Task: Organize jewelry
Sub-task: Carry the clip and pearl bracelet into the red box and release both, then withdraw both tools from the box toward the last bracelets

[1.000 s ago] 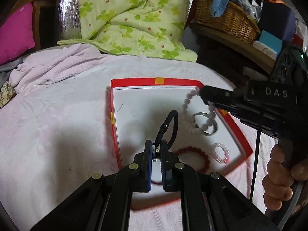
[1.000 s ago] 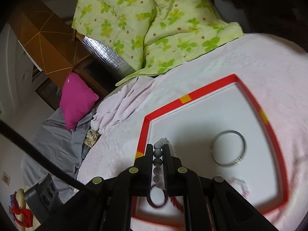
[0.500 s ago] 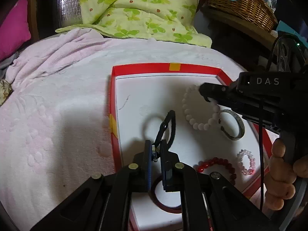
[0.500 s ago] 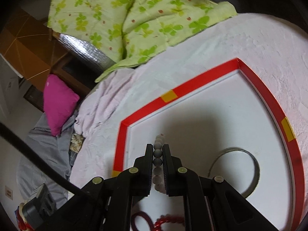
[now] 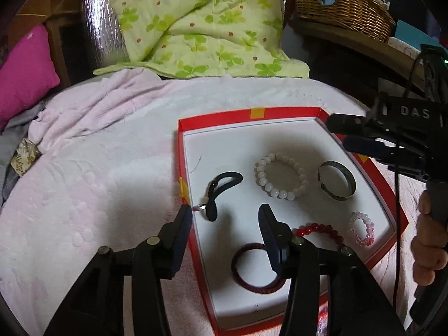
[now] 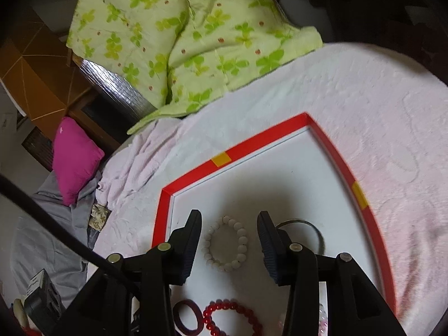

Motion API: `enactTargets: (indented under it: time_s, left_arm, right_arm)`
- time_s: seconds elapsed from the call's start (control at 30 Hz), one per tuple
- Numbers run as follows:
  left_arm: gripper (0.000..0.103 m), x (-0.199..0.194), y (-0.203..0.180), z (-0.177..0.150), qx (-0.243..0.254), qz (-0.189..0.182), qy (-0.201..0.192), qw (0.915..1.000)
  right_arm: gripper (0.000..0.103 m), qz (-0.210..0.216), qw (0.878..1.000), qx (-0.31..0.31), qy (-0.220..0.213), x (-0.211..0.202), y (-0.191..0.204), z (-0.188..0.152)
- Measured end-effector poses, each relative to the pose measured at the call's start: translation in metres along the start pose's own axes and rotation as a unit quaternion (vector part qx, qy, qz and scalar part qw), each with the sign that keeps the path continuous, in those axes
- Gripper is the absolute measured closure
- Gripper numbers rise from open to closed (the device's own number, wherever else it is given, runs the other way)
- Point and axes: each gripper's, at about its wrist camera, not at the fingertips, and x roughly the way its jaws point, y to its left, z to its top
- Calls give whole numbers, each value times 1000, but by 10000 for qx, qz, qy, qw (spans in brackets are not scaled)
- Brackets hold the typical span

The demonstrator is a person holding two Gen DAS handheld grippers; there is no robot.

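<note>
Jewelry: white bead bracelet (image 5: 281,175), black cord bracelet (image 5: 221,189), metal cuff (image 5: 337,180) on the red-rimmed tray's (image 5: 246,115) white floor.
Left gripper (image 5: 225,218): jaws just parted, cord bracelet at 12 o'clock, unpinched.
Right gripper (image 6: 229,231): just spread, bead bracelet loose between.
Writing: "DAS" on the right gripper, 3 o'clock of the tray.

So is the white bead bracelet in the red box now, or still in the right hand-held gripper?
In the box. The white bead bracelet lies flat on the red box floor; the right hand-held gripper, jaws just opened, stands clear of it.
</note>
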Motion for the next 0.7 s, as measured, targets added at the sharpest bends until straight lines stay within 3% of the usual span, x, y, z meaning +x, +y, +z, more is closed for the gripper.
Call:
enactTargets:
  time_s: [0.4, 0.7]
  left_arm:
    - [46, -57, 2, -20, 292, 288, -301, 9987]
    - [46, -83, 12, -49, 454, 481, -167, 9977]
  right_arm:
    - [58, 65, 9998, -190, -95, -61, -12, -27]
    - [58, 205, 9997, -82, 92, -104, -33, -69]
